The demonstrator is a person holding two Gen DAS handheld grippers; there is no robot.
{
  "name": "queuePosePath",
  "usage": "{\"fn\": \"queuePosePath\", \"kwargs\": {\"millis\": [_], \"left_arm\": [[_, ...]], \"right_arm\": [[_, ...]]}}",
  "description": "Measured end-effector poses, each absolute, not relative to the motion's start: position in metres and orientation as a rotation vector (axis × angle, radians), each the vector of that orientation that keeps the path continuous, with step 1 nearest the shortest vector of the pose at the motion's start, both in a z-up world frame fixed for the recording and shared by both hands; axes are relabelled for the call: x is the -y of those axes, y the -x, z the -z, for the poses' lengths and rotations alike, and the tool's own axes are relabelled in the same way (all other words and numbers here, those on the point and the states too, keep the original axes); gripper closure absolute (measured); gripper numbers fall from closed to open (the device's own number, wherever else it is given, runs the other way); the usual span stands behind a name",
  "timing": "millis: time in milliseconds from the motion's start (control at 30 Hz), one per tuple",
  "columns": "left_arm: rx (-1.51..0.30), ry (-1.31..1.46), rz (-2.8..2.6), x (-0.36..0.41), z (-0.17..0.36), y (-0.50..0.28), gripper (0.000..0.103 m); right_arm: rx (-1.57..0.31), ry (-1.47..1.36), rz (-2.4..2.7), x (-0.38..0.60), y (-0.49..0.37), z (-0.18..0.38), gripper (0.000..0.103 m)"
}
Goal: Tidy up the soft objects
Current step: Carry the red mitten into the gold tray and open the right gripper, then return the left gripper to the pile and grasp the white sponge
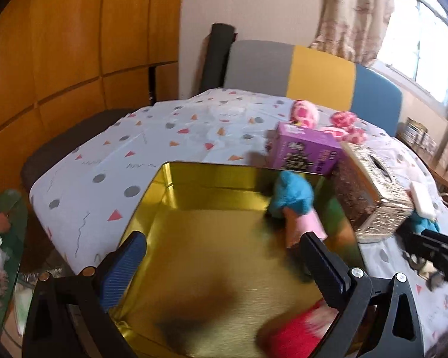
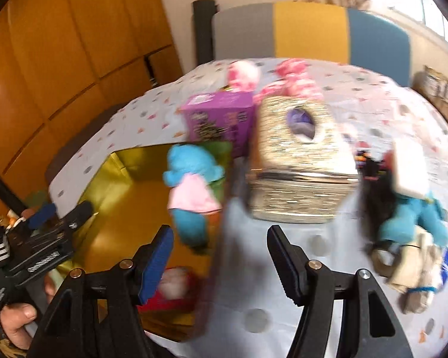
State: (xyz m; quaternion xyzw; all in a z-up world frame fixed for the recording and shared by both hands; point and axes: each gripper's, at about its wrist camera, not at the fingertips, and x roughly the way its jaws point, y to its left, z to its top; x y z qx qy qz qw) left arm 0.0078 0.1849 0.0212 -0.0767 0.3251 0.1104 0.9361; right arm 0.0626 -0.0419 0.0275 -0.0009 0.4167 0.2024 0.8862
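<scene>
An open gold tin box [image 1: 212,283] fills the front of the left wrist view. A blue and pink plush toy [image 1: 292,205] leans in its far right corner, and a red plush [image 1: 295,331] lies at its near right. My left gripper [image 1: 224,265] hangs open above the box floor with nothing between its fingers. In the blurred right wrist view, my right gripper [image 2: 221,253] stands open and empty over the box's right edge, just in front of the blue and pink plush toy [image 2: 191,191]. The red plush [image 2: 176,286] lies beside its left finger. The left gripper [image 2: 62,211] shows at the left.
A woven tissue box [image 2: 298,161] and a purple carton [image 2: 221,119] stand right of the tin on the patterned tablecloth [image 1: 104,179]. Pink plush toys [image 1: 306,113] lie at the back. Another blue plush [image 2: 412,217] lies among dark and beige items at the right. A striped chair back [image 1: 313,71] stands behind.
</scene>
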Motion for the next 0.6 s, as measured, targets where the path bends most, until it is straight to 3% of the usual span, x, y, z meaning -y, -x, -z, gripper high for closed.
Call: {"fn": "queuePosePath", "kwargs": {"millis": [600], "left_arm": [[-0.667, 0.053, -0.006, -0.11, -0.041, -0.01, 0.0]], "right_arm": [[-0.785, -0.051, 0.012, 0.214, -0.081, -0.041, 0.037]]}}
